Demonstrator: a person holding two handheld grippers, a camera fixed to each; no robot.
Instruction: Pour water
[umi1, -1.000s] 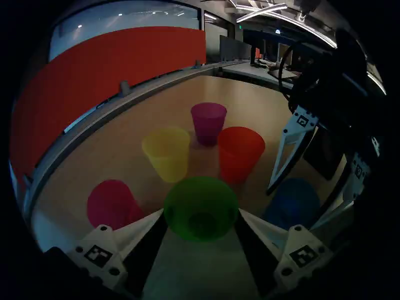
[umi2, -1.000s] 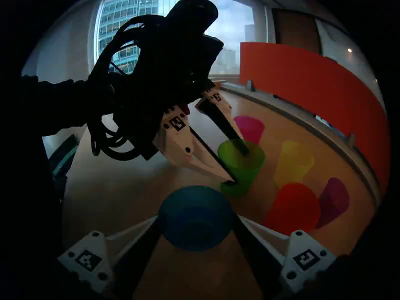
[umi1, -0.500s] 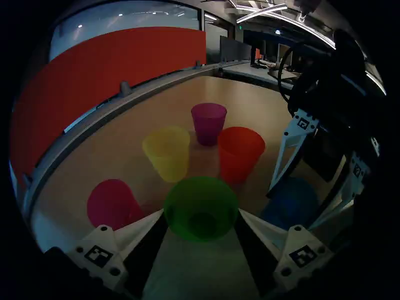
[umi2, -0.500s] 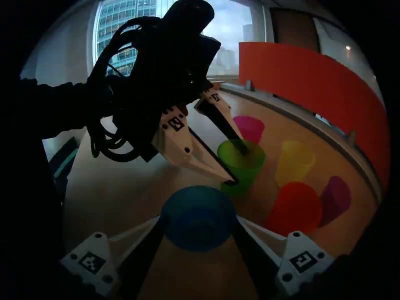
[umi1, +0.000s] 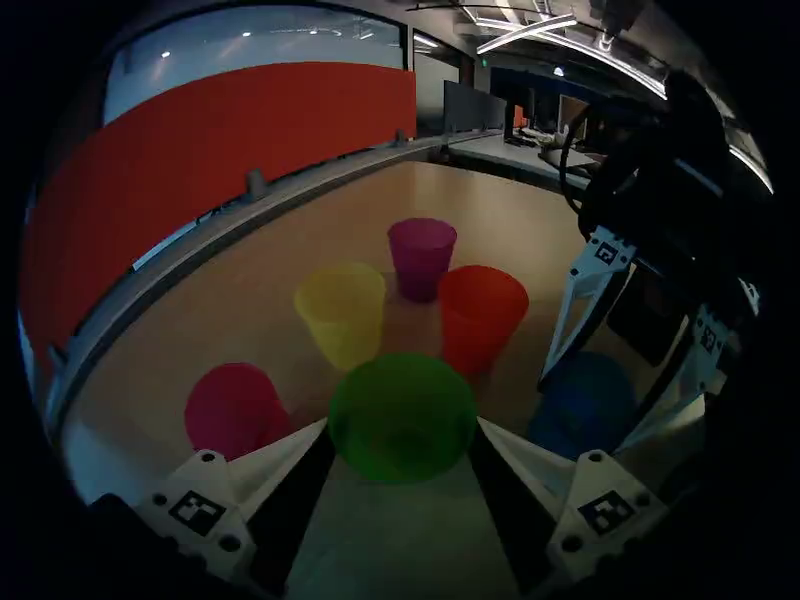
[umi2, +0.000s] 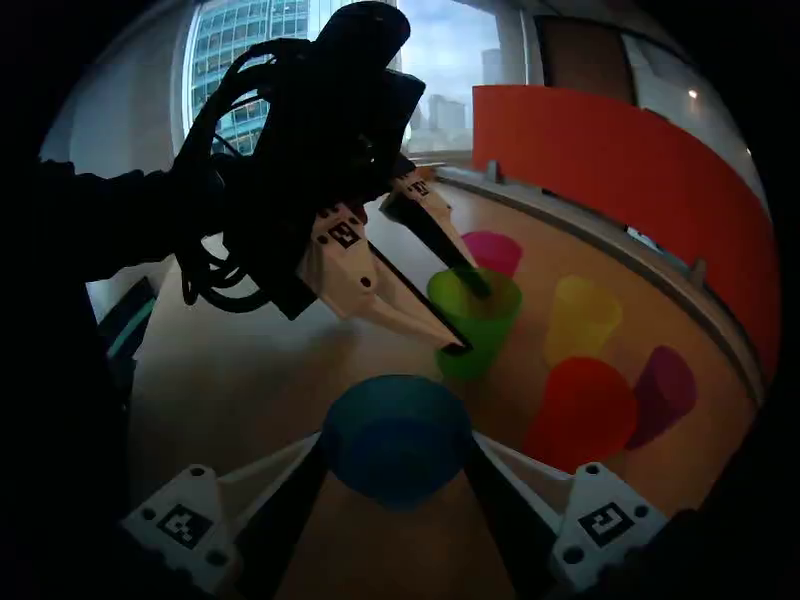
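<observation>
My left gripper is shut on a translucent green cup, held upright with its mouth facing the camera. My right gripper is shut on a blue cup, also upright. In the right gripper view the left gripper comes in from the upper left with the green cup between its fingers. In the left gripper view the right gripper stands to the right around the blue cup. The two held cups are close together but apart. Water is too hard to make out in either cup.
On the wooden table stand a yellow cup, a purple cup, a red cup and a pink cup. A red partition runs along the table's far edge. A sleeve and cables are at the left.
The left gripper has moved the green cup slightly up and to the left in the right gripper view. The standing cups have shifted a little lower in the left gripper view. Both grips are unchanged.
</observation>
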